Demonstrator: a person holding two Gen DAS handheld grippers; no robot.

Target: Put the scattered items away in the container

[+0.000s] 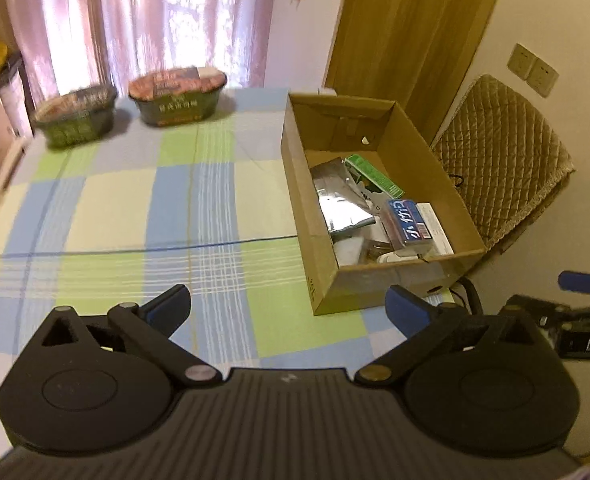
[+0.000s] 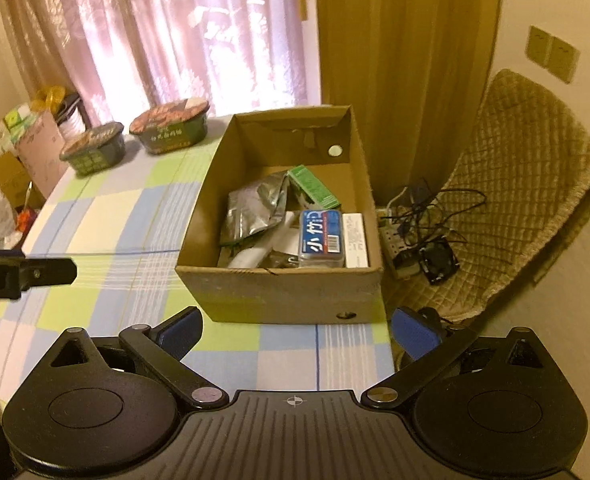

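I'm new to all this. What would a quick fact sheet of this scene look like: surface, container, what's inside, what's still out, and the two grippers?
surface: table with a checked cloth
container: open cardboard box at the table's right edge
inside the box: silver pouch, green carton, blue pack, white box, some smaller bits I can't identify
still out: two noodle bowls at the far side, near the curtain
left gripper: open, empty
right gripper: open, empty, facing the box
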